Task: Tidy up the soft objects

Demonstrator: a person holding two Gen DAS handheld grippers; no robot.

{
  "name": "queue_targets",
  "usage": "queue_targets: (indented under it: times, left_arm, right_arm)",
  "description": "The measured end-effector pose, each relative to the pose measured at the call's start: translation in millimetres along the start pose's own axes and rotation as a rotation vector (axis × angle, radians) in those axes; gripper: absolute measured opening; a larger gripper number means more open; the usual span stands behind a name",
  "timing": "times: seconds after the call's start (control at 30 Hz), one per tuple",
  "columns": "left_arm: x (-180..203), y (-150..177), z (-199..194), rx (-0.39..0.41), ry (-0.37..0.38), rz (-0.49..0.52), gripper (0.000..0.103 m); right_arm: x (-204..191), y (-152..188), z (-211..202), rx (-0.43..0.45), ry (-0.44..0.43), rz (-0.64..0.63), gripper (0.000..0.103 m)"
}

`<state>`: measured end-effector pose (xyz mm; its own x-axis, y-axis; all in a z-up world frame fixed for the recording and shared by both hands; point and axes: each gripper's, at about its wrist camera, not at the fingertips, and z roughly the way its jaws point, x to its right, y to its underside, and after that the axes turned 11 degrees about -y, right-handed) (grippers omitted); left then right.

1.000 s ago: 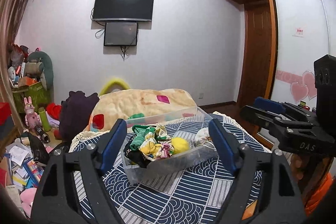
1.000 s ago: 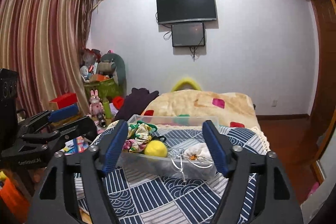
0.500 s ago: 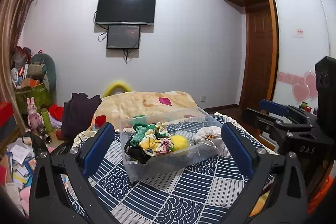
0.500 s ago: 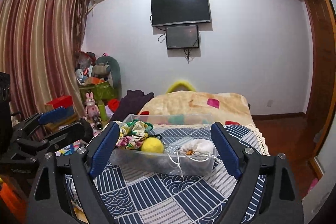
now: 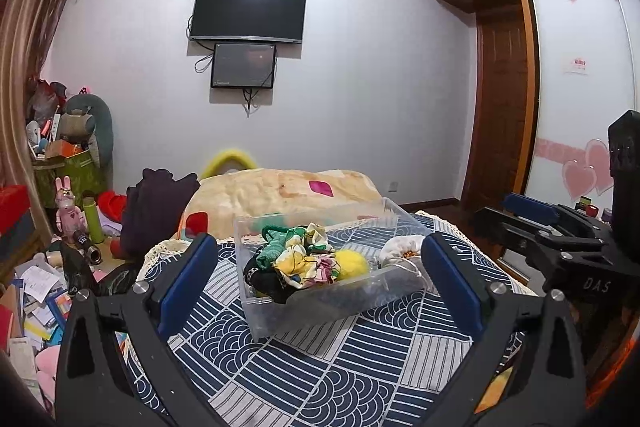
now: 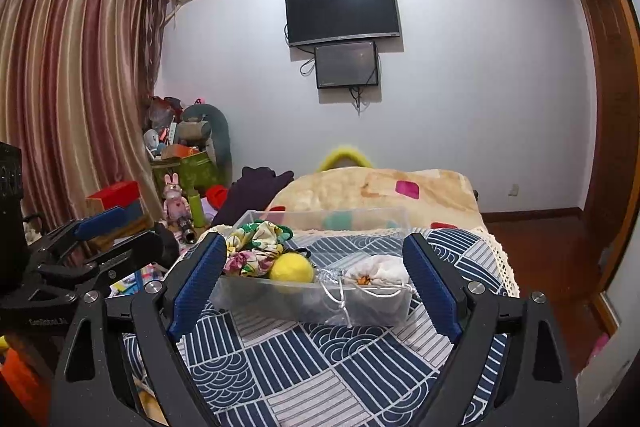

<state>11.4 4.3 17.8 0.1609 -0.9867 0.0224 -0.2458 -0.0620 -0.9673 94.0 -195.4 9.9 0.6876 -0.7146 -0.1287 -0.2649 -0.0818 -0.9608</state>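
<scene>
A clear plastic bin (image 5: 280,319) (image 6: 256,303) stands on a table with a blue-and-white patterned cloth (image 5: 320,367) (image 6: 320,359). In it lie floral and green scrunchies (image 5: 296,259) (image 6: 252,247), a yellow fluffy ball (image 5: 352,263) (image 6: 292,267) and a white drawstring pouch (image 5: 400,247) (image 6: 376,273). My left gripper (image 5: 320,279) is open and empty, its fingers either side of the bin, short of it. My right gripper (image 6: 314,283) is open and empty, also framing the bin. Each gripper shows at the edge of the other's view.
A bed with a beige blanket (image 5: 280,191) lies behind the table. A dark garment (image 5: 156,203) hangs at its left. Toys, boxes and papers crowd the floor at the left (image 5: 36,287). A wardrobe (image 5: 576,87) and door stand on the right.
Both grippers have opened wider and both views have tilted or drawn back slightly, so the bin sits fully between the fingers. The bin and its contents have not moved.
</scene>
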Motion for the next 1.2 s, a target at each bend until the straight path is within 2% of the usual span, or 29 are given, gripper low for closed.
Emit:
queue_targets:
  times: [0.6,0.87,1.2]
  left_arm:
    - [0.1,-0.2,-2.7,0.007,0.0,0.0,0.103]
    - [0.5,-0.2,0.1,-0.002,0.022,0.001,0.103]
    - [-1.4,0.7,2.0,-0.025,0.045,-0.006,0.103]
  right_arm:
    - [-4.3,-1.1,-2.5,0.003,-0.001,0.002,0.09]
    - [-5.7,-1.5,-3.3,0.011,0.004,0.003,0.095]
    - [-6.3,-2.0,-2.2,0.01,0.006,0.004,0.097]
